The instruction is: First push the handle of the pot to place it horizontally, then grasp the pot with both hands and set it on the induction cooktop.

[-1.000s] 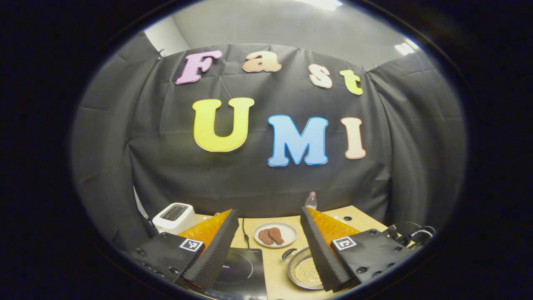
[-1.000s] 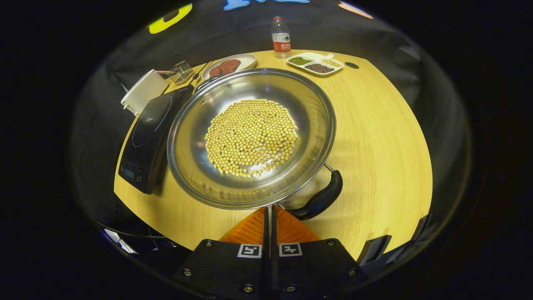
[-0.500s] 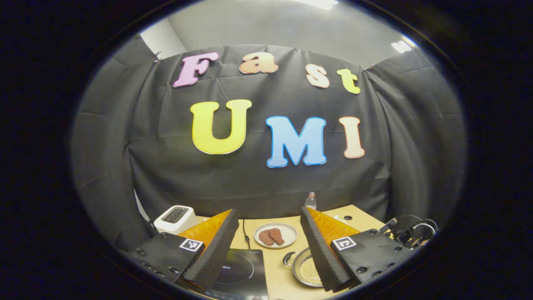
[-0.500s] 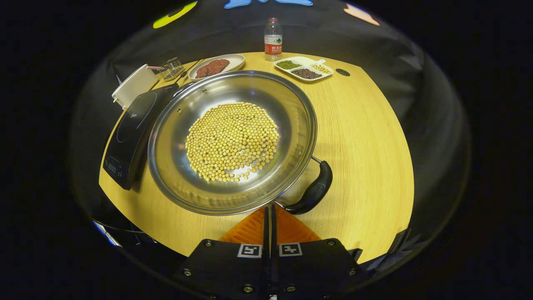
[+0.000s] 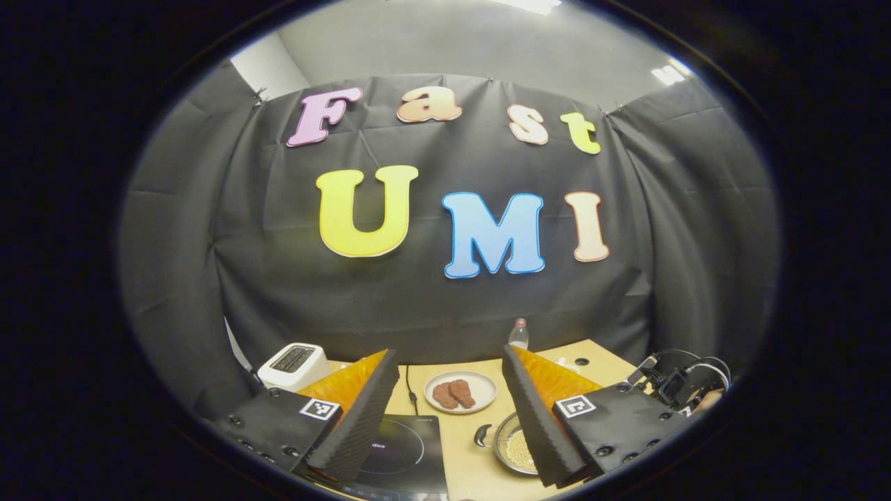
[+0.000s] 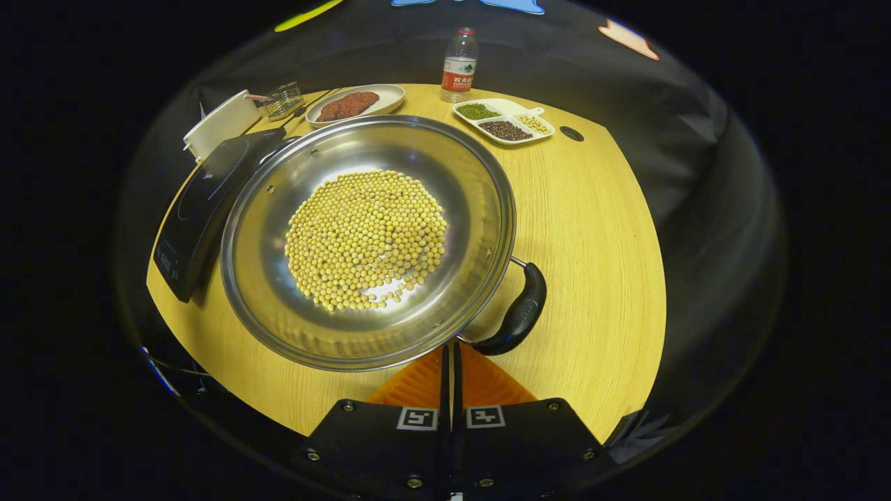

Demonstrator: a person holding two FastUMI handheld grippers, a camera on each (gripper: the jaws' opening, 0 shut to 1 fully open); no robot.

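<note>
A steel pot [image 6: 369, 240] with yellow beans in it stands on the wooden table, just right of the black induction cooktop [image 6: 202, 202]. Its black near handle [image 6: 518, 316] curves out at the lower right. My right gripper [image 6: 451, 351] is shut with nothing between its fingers, tips at the pot's near rim beside that handle. In the left gripper view my left gripper [image 5: 450, 353] hangs open above the table, holding nothing. Below it lie the cooktop [image 5: 411, 449] and the pot [image 5: 511, 445], partly hidden behind one finger, with the pot's far handle [image 5: 482, 435] showing.
At the back of the table [image 6: 592, 229] stand a water bottle [image 6: 457, 59], a divided dish of beans [image 6: 505, 122], a plate of meat [image 6: 355, 103], a small wire rack [image 6: 282, 101] and a white toaster [image 6: 223, 122]. Cabled black gear [image 5: 679, 386] shows far right.
In the right gripper view the pot, cooktop and table have swung leftwards and the near handle sits closer to my shut fingers. In the left gripper view the pot looks smaller and farther right.
</note>
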